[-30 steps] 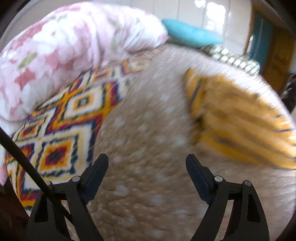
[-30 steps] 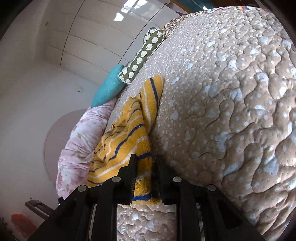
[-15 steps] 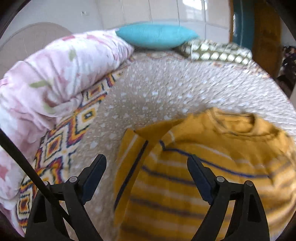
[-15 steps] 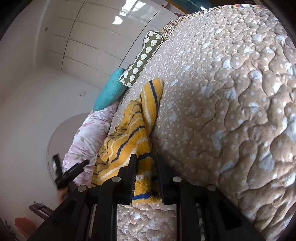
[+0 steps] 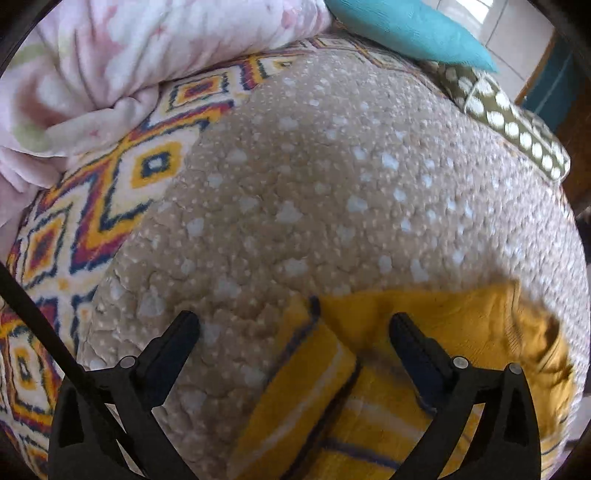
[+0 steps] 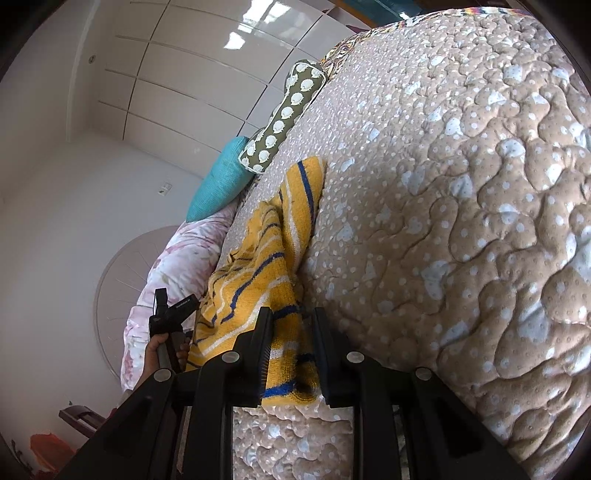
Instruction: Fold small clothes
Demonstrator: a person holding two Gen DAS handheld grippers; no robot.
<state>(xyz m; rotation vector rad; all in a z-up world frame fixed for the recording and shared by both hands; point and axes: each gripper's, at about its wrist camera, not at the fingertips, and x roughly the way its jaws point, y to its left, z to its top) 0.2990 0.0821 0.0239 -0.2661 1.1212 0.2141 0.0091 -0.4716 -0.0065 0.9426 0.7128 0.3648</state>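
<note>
sweater: the yellow striped sweater (image 5: 373,398) lies on the beige quilted bedspread (image 5: 332,192), near its closer edge; from my left camera a sleeve (image 5: 303,384) lies doubled over beside the body, and the collar end sits to the right, blurred.
done: i judge the fold barely begun; the garment looks spread out rather than stacked, with one sleeve turned in at most.
left to do: the other side, then the body folded over on itself, as far as i can judge.
right gripper: my right gripper (image 6: 290,354) is pinching an edge of the knit, the fabric pressed between the two fingers, low against the bedspread.
left gripper: my left gripper (image 5: 295,328) is spread wide with nothing in it, hovering over the sleeve and shoulder area, one finger over bare quilt, the other over yellow knit.
left hand: in the right camera my left hand (image 6: 162,350) shows at the far side of the sweater, holding its tool.
surroundings: a pink floral duvet (image 5: 147,55), teal pillow (image 5: 402,29) and spotted olive bolster (image 5: 509,125) lie well apart from the sweater.
</note>
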